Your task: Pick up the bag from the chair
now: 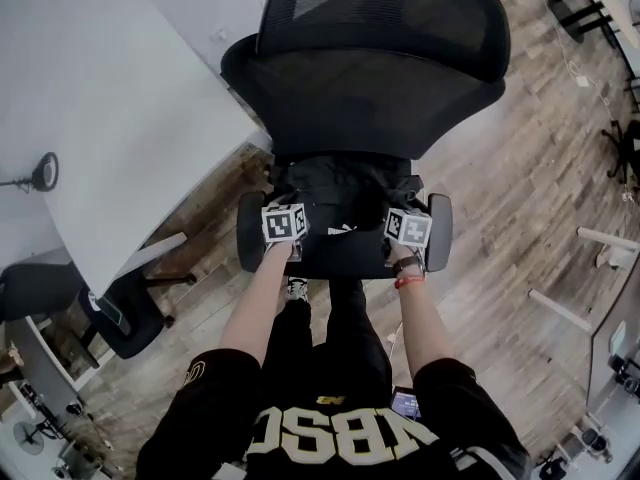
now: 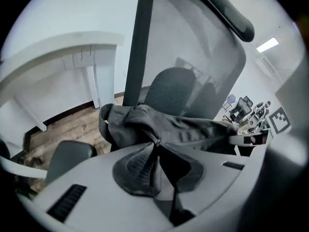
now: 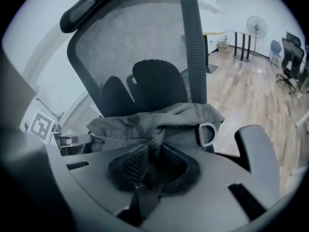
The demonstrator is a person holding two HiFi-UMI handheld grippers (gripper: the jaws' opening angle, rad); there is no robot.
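Note:
A dark fabric bag (image 1: 345,203) lies on the seat of a black mesh-backed office chair (image 1: 380,58). My left gripper (image 1: 285,230) is at the bag's left end, its jaws shut on a fold of the bag (image 2: 145,124) beside a zipper. At the bag's right end my right gripper (image 1: 407,233) is shut on bunched fabric of the bag (image 3: 154,129), near a metal D-ring (image 3: 205,133). Each gripper's marker cube shows in the other's view.
The chair's armrests (image 1: 250,230) (image 1: 438,230) flank the two grippers. A white desk (image 1: 100,118) stands to the left, another black chair (image 1: 120,318) below it. Wood floor (image 1: 530,168) spreads right, with more chairs and table legs further off.

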